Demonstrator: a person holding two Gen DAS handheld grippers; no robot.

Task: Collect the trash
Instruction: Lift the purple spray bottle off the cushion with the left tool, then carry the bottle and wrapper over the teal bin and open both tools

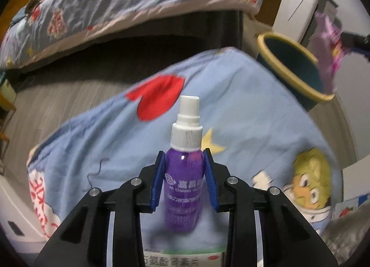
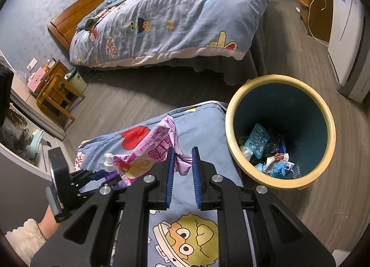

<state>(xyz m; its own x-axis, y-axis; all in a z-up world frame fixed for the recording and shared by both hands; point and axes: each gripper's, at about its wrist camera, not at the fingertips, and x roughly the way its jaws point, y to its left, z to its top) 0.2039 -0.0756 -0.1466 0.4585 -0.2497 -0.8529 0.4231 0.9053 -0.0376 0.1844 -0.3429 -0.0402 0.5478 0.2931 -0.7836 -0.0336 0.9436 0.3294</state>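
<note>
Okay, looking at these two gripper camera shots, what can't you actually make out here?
- Purple spray bottle: label print blurred in the left wrist view; in the right wrist view the pink wrapper covers most of it.
- Box under the left gripper: cut off by the bottom edge.
- Trash bin: its contents are too jumbled to identify.

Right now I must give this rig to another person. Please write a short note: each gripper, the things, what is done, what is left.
Left gripper: shut on the purple spray bottle, above the blue cartoon quilt.
Right gripper: shut on the pink snack wrapper, beside the trash bin, not yet over it.
Done: some wrappers and packets already lie in the bin.
Left: drop the wrapper into the bin, then probably the bottle. A green and white box shows under the left gripper; check it.
</note>
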